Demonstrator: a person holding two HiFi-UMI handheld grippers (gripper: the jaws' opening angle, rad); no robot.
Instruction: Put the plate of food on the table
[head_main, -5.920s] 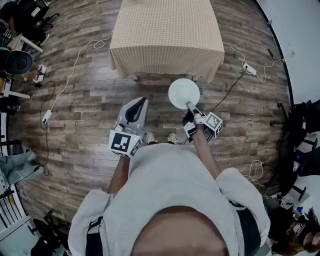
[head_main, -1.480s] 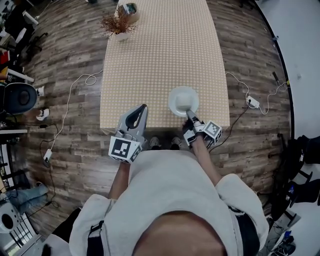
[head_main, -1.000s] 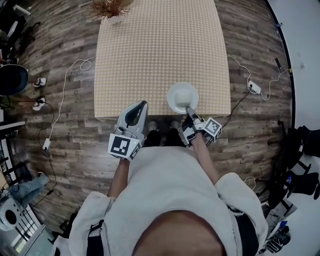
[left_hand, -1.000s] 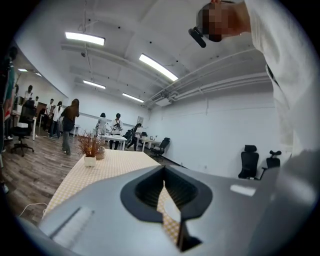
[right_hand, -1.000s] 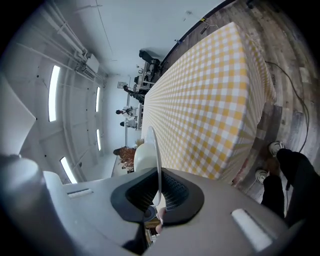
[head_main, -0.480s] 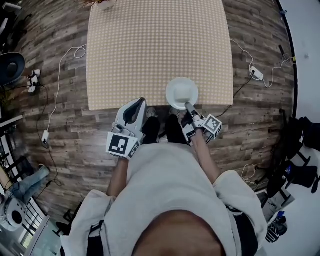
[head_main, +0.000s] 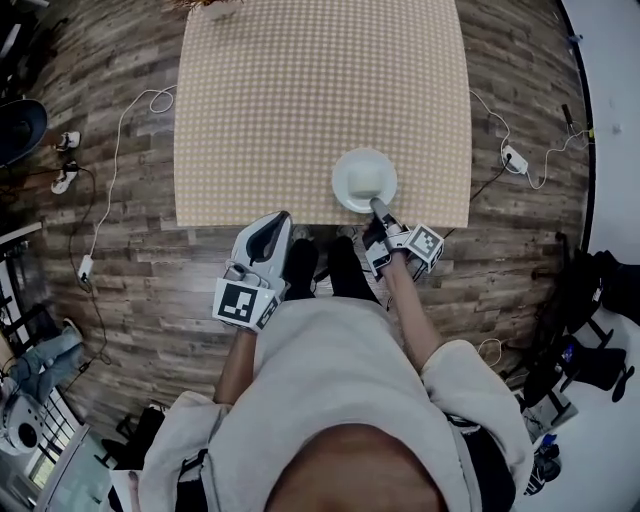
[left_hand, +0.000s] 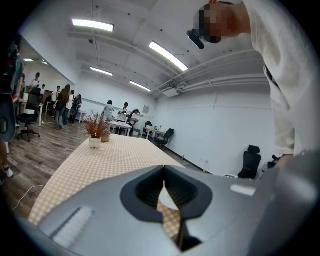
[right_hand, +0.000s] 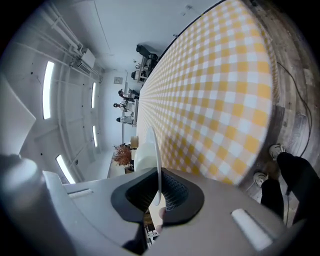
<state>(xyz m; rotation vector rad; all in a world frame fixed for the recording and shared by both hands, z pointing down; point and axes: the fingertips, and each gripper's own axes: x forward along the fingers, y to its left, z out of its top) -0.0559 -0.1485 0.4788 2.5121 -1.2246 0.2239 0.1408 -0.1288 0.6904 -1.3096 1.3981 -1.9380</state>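
Observation:
A white plate (head_main: 364, 181) with a pale block of food (head_main: 366, 177) sits over the near edge of the checkered table (head_main: 300, 100); I cannot tell whether it rests on the cloth. My right gripper (head_main: 378, 207) is shut on the plate's near rim. In the right gripper view the plate (right_hand: 155, 160) shows edge-on between the jaws of the right gripper (right_hand: 156, 197), with the food (right_hand: 141, 156) to its left. My left gripper (head_main: 272, 225) hangs just short of the table's edge, left of the plate, shut and holding nothing. In its own view the left gripper (left_hand: 167, 200) shows only a thin slit between its jaws.
A potted dried plant (left_hand: 95, 131) stands at the table's far end. Cables and a power strip (head_main: 515, 158) lie on the wooden floor to the right. The person's dark shoes (head_main: 300, 262) are at the table's near edge. People and office chairs (left_hand: 248, 162) are farther off.
Both grippers have sunk a little. The plate has come slightly further in over the table's near edge, still held at the same rim.

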